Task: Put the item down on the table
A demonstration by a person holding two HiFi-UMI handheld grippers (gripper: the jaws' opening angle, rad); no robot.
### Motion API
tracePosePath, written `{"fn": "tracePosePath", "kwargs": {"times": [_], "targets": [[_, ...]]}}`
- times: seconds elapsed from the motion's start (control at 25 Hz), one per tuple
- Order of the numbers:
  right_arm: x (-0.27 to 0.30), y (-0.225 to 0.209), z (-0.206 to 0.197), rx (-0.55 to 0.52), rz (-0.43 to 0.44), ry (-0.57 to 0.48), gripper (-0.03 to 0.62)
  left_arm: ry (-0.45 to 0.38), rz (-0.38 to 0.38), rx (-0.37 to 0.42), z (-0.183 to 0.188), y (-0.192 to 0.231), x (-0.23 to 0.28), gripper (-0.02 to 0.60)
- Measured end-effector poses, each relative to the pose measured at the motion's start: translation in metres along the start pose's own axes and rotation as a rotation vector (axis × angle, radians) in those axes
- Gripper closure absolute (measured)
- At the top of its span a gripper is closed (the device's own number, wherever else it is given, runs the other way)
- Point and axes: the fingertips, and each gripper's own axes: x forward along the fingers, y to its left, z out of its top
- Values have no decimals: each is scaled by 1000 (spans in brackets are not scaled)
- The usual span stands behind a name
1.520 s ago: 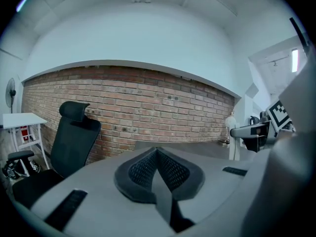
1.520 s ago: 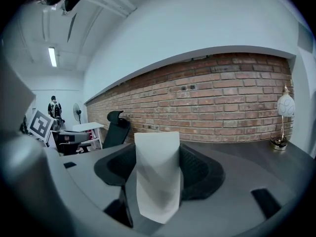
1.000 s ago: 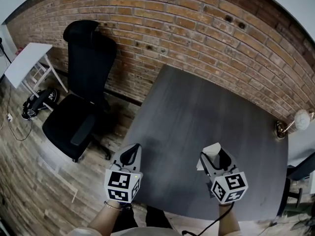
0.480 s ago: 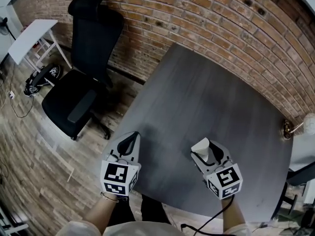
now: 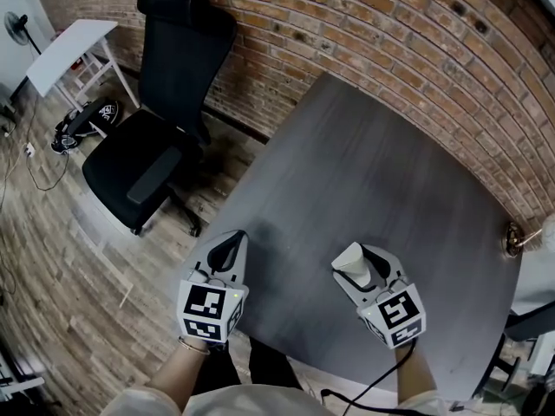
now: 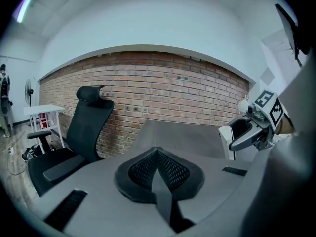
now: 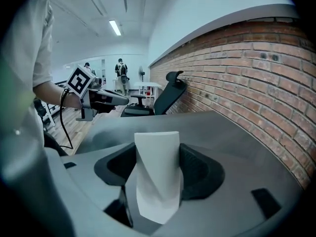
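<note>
- Head view: the left gripper [image 5: 232, 239] hovers at the near-left edge of the dark grey table [image 5: 381, 163], with its jaws pressed together and nothing between them.
- Over on the other side, the right gripper [image 5: 357, 265] is above the near part of the table, clamped on a white cup [image 5: 349, 259]. The cup's open mouth faces up and away from the person. Whether its base touches the tabletop can't be told from up here.
- A black office chair [image 5: 160, 111] stands on the wood floor [image 5: 52, 258] to the left of the table, in front of the brick wall [image 5: 408, 33]. A small white side table [image 5: 68, 48] sits in the far-left corner.
- Left gripper view: the two black pads meet in a closed point [image 6: 157, 168], so this gripper is empty. Beyond them are the tabletop [image 6: 182, 135], the chair [image 6: 81, 132] and the wall. At the right edge the other gripper [image 6: 252, 132] shows up, with the white cup [image 6: 227, 138] in its grip.
- Right gripper view: the white cup [image 7: 157, 174] is dead centre, squeezed between the two dark pads [image 7: 200, 169] so that its wall is pinched and twisted. The grey tabletop [image 7: 217, 127] runs away behind it along the brick wall, and the left gripper [image 7: 101, 98] is held out at the left.
</note>
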Motion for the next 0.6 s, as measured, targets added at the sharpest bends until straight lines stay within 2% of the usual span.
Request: {"fn": "tracePosePath", "kwargs": {"times": [0.6], "targets": [[18, 17, 7, -73, 94, 19, 299, 11, -18, 20, -6, -3, 8, 571]]}}
